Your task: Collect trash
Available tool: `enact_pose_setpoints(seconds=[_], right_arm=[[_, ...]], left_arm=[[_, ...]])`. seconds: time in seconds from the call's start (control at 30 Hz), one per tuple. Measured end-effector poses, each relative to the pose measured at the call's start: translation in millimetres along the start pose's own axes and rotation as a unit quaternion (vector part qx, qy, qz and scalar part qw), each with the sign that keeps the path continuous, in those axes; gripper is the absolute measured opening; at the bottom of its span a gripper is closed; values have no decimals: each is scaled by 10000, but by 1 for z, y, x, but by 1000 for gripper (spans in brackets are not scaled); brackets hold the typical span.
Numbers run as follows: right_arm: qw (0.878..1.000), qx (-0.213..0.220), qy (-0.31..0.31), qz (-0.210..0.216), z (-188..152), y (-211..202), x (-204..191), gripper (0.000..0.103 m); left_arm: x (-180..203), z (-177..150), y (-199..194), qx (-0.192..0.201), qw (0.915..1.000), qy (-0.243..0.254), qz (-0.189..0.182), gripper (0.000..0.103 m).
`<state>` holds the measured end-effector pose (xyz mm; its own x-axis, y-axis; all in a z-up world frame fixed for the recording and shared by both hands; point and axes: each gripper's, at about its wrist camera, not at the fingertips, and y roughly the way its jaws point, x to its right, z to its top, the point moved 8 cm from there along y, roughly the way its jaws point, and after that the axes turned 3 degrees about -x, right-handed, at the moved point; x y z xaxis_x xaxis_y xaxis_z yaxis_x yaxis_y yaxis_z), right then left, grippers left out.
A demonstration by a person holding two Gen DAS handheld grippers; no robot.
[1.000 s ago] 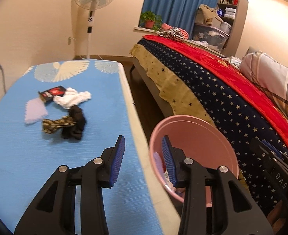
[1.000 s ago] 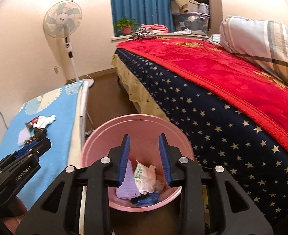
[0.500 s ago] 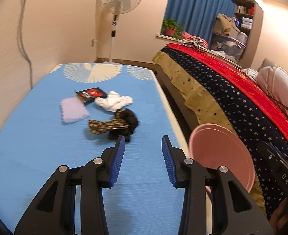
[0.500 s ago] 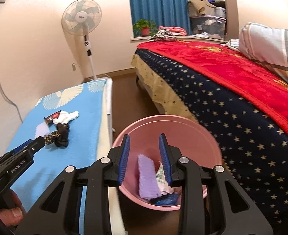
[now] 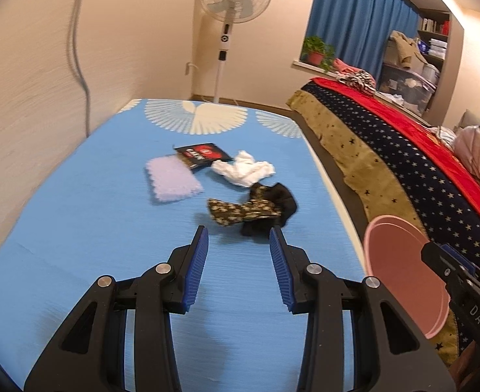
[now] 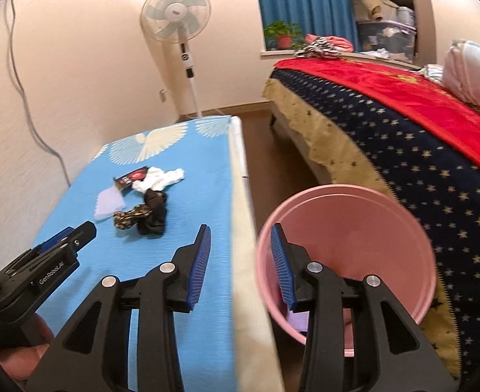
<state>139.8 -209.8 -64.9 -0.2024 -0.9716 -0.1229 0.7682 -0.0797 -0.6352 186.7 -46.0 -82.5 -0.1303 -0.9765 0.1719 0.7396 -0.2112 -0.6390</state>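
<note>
a tabletop under a bright blue cloth with white fan shapes stands along a cream wall. a bed with a starred navy cover and red blanket lies at 3 o'clock of it, a standing fan and blue curtains at 12. a pink bucket sits between tabletop and bed.

the trash lies bunched mid-tabletop: a lilac sponge, a black and red wrapper whose print is too small to read, a crumpled white tissue and a dark patterned cloth. another lilac piece shows low in the bucket.

"genrobot.ai" reads on the left tool's side, "das" on the right's.

the left tool hangs released and empty over the cloth, just short of the dark cloth at 12. the right tool, jaws just widened, grips nothing, straddling the tabletop edge and bucket rim.
</note>
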Motion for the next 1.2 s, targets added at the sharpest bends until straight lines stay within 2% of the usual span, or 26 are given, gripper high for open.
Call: enact_pose_setpoints(seconds=[0.07,0.23,0.5,0.9,1.2], right_arm=[[9999,-61,-3,111,-2,8,-9,40],[9993,-126,29,341,-5,23,-25,48],[9970,-138,-27,759,-4,46,-58,73],[9935,-317,272,1063,8,89,-78,76],[9901,-547,186,1276,9,117,-94,73]], left_arm=[[-9,0,3,-13,9999,-52,92,39],[-29,-1,8,-17,9993,-234,300,39],[-59,4,15,21,9974,-452,569,39],[-95,14,45,-136,9943,-680,815,39],[-102,27,73,-229,9933,-877,710,39]])
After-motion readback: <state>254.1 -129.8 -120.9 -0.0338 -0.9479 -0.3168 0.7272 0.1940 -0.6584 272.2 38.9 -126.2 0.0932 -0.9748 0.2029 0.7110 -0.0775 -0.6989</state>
